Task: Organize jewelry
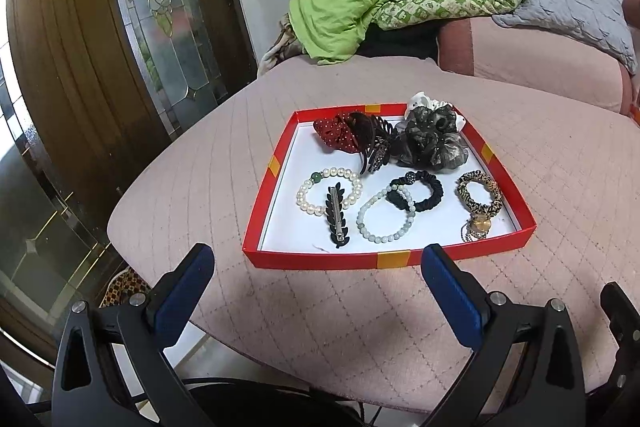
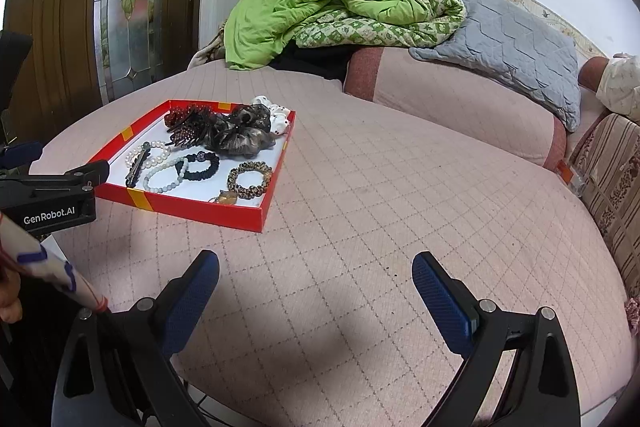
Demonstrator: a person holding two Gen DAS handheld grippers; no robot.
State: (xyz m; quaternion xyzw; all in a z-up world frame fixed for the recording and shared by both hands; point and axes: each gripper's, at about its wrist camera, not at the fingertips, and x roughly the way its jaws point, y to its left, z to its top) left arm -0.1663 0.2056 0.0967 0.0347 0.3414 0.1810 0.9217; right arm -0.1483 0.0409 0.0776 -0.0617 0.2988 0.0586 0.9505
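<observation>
All the jewelry is lying inside the red tray (image 1: pixel 308 261) on the bed (image 2: pixel 400 195): pearl bracelet (image 1: pixel 306 205), scrunchies (image 1: pixel 432 139). The left hand-held gripper (image 1: pixel 318 261) and right hand-held gripper (image 2: pixel 316 269) are hovering wide open, holding nothing. Sorting may be starting or ending; I cannot judge.

My left gripper (image 2: pixel 60 183) partly blocks the red tray's (image 2: pixel 200 213) near corner in my right view, the white scrunchie (image 1: pixel 424 103) sits mostly buried behind the grey one (image 1: pixel 434 141), the gold pendant's (image 1: pixel 479 226) detail too small to read
</observation>
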